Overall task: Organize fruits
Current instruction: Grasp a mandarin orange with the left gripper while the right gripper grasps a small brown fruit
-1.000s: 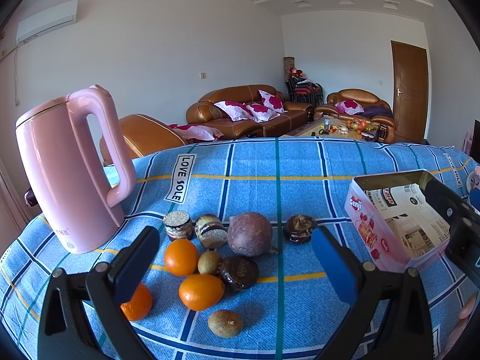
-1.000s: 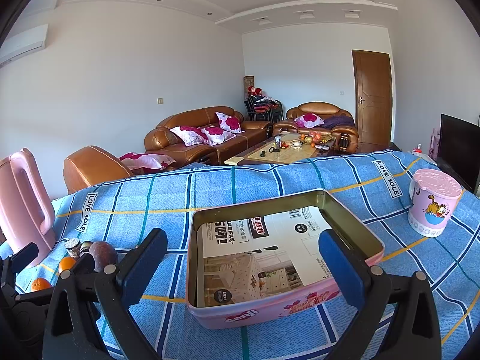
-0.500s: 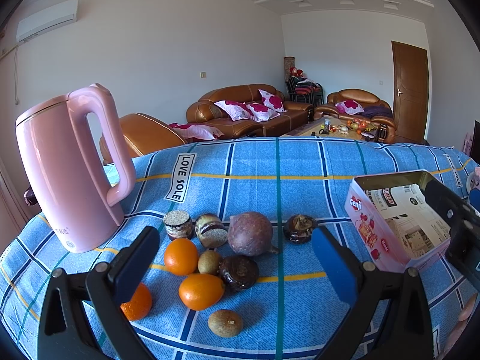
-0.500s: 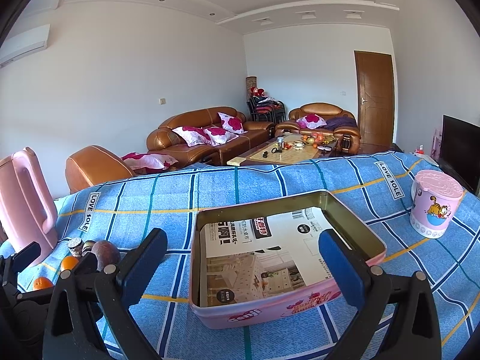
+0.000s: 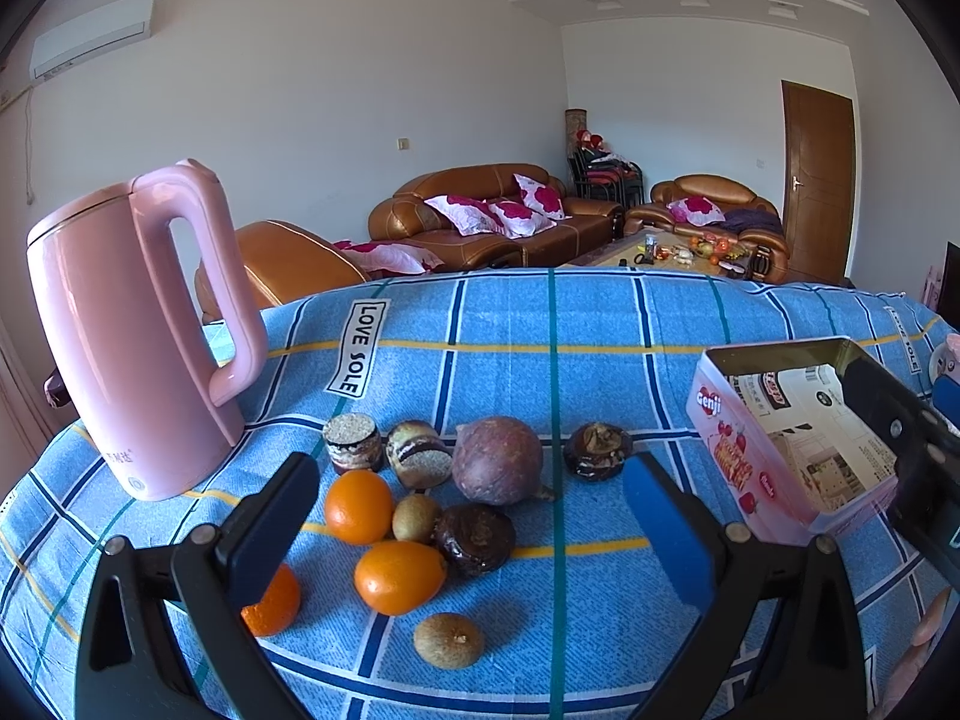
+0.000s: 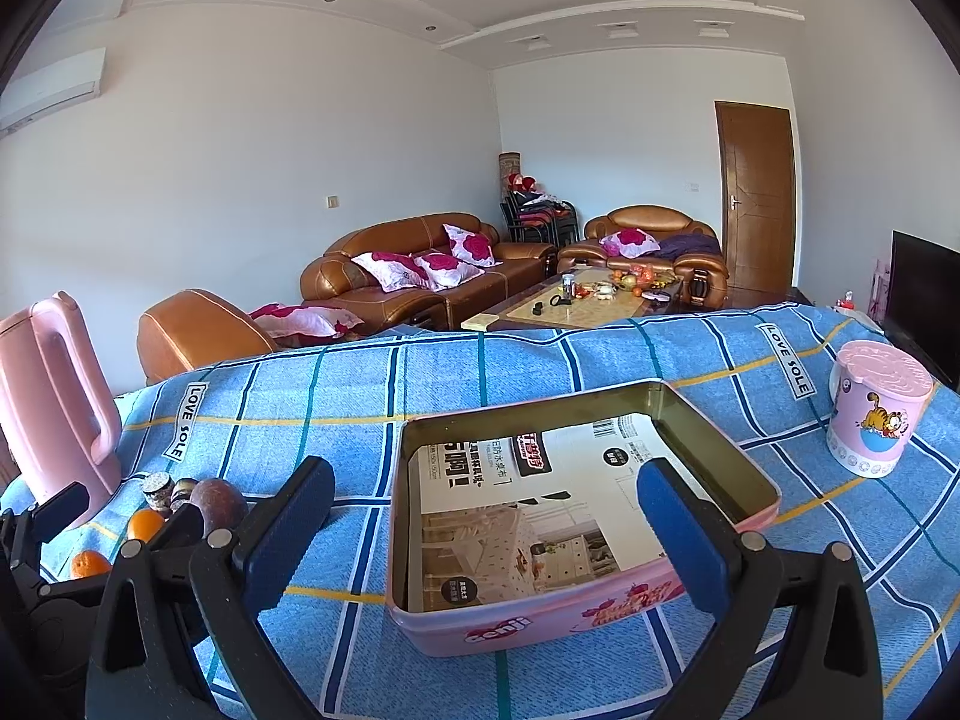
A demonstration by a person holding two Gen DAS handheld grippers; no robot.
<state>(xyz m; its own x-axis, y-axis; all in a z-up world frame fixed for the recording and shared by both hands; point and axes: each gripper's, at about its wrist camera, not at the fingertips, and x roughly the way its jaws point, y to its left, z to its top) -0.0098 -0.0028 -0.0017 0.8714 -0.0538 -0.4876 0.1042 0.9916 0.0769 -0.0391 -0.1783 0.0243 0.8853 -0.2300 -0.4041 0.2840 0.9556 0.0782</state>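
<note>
In the left wrist view, fruits lie in a cluster on the blue checked cloth: oranges (image 5: 399, 577) (image 5: 358, 506), a third orange (image 5: 271, 600) behind the left finger, two kiwis (image 5: 449, 640) (image 5: 415, 517), a purple passion fruit (image 5: 497, 460), and dark round pieces (image 5: 474, 538) (image 5: 597, 450). My left gripper (image 5: 471, 531) is open and empty above them. The pink tin box (image 6: 576, 516) lined with printed paper holds no fruit. My right gripper (image 6: 486, 531) is open and empty just in front of it. The box also shows in the left wrist view (image 5: 792, 438).
A tall pink kettle (image 5: 129, 330) stands at the left, close to the fruits. Two small layered cakes (image 5: 354, 443) (image 5: 418, 453) sit behind the oranges. A pink cartoon cup (image 6: 876, 408) stands at the right of the box. The table's far edge drops to a living room.
Both views shift very slightly; the box sits a touch further right in the right wrist view. Nothing has been taken hold of or moved.
</note>
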